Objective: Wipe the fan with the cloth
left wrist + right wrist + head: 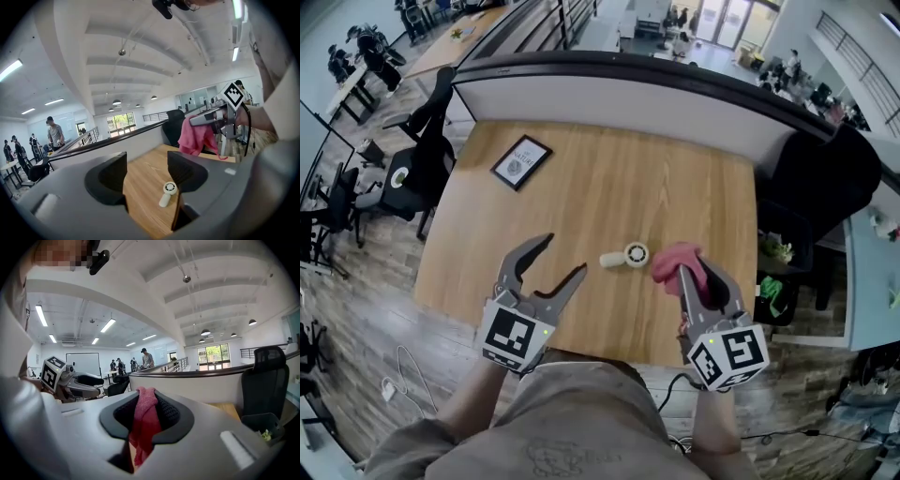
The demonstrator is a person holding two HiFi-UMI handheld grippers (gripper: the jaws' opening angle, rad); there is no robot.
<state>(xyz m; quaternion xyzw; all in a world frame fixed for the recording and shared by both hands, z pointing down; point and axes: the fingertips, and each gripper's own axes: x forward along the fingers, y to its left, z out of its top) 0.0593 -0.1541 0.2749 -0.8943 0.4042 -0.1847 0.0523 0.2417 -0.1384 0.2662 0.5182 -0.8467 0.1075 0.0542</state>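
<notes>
**Item 1:** small white handheld plastic fan (626, 256). Lies on its side on the pale wooden surface (609, 187), ahead of both tools and between them, near the right tool's tips. Judged light and rigid, so likely to slide under rubbing. The round grille head looks like the delicate part. Best hold: the stubby handle, leaving the head free.

**Item 2:** pink soft fabric cloth (675, 261). Pinched between the closed jaws of the right tool (698, 277), with loose folds hanging below the tips. Judged limp and light, so it should conform to the grille.

**Item 3:** left tool (563, 254). Jaws wide apart with nothing between them. The fan lies beyond the gap, untouched.
</notes>
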